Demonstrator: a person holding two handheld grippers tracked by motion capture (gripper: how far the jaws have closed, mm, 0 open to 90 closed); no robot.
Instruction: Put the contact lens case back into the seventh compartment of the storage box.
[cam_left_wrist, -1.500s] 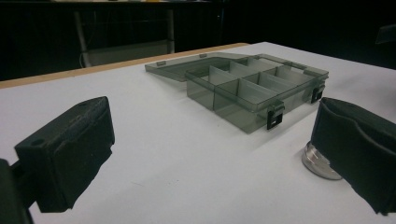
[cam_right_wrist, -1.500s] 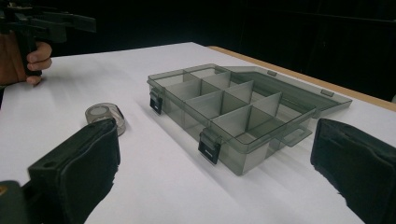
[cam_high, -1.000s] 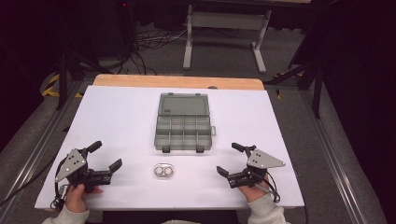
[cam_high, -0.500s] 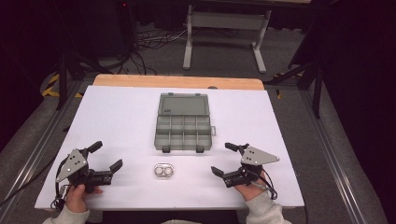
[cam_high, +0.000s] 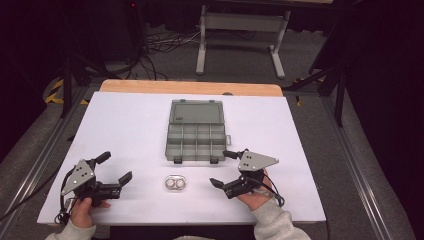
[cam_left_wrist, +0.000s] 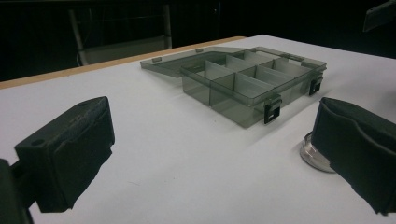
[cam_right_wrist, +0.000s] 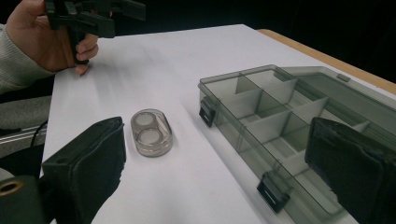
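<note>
A smoky grey compartment box (cam_high: 195, 134) lies open mid-table, its lid flat on the far side and its compartments (cam_right_wrist: 280, 116) bare. A small clear oval case (cam_high: 175, 183) with two round white discs (cam_right_wrist: 150, 132) sits just in front of it. My left gripper (cam_high: 115, 166) rests open at the near left, aimed toward the box (cam_left_wrist: 247, 84); its right jaw hides part of the case (cam_left_wrist: 309, 151). Just right of the case, my right gripper (cam_high: 222, 168) stands open, the case and the box's front latches lying ahead of its jaws (cam_right_wrist: 222, 168). Neither gripper holds anything.
The white table top (cam_high: 125, 125) ends in a wooden strip (cam_high: 190, 87) at the far edge. Beyond it are a metal stand (cam_high: 240, 30) and floor cables (cam_high: 160, 45). The right gripper view catches the other hand with the left gripper (cam_right_wrist: 88, 18).
My right gripper has slid left, closer to the oval case and the box's front right corner. The left gripper, the case and the box have stayed put.
</note>
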